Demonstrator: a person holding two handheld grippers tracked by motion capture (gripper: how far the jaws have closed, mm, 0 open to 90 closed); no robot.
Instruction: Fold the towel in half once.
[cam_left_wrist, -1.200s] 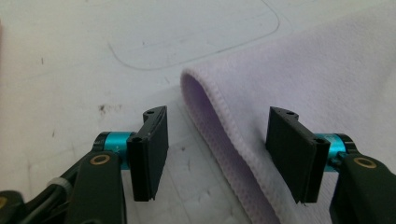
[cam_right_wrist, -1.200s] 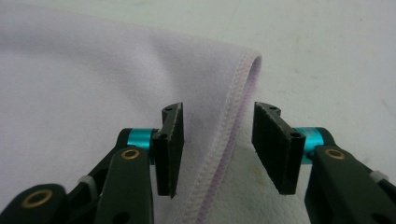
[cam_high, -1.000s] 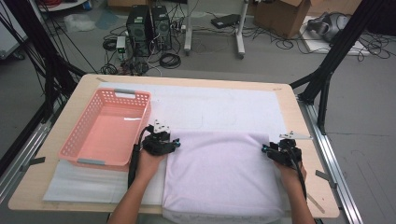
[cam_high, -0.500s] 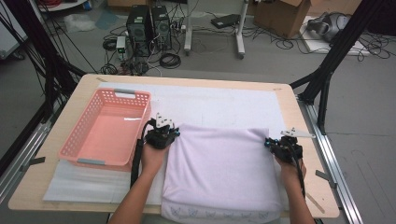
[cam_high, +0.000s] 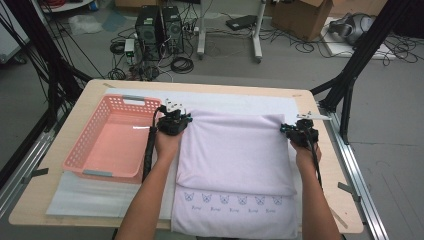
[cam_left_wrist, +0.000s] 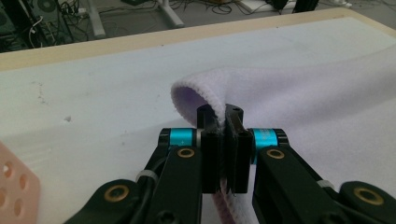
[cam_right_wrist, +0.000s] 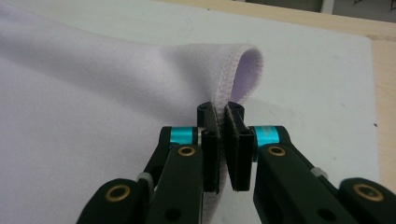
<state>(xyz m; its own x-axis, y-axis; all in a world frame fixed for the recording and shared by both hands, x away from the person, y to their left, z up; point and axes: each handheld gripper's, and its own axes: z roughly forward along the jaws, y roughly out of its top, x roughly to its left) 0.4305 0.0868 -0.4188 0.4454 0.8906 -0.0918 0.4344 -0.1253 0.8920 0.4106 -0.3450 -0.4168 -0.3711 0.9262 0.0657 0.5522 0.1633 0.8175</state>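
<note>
Lilac cloth (cam_high: 235, 150) lies folded on the white sheet (cam_high: 235, 101) over the wooden table (cam_high: 35, 200), right of the pink basket (cam_high: 107, 145). The left gripper (cam_high: 173, 121) is clamped on the cloth's far left corner, the right gripper (cam_high: 299, 133) on its far right corner, each pinching the hemmed edge between closed jaws.

soft, even overhead light, no hard shadows; a small glare streak lies on the pink basket (cam_high: 112, 142) floor. the high view is slightly soft and bows at its edges. in both gripper views the near black linkages blur, and the far background is hazy.
</note>
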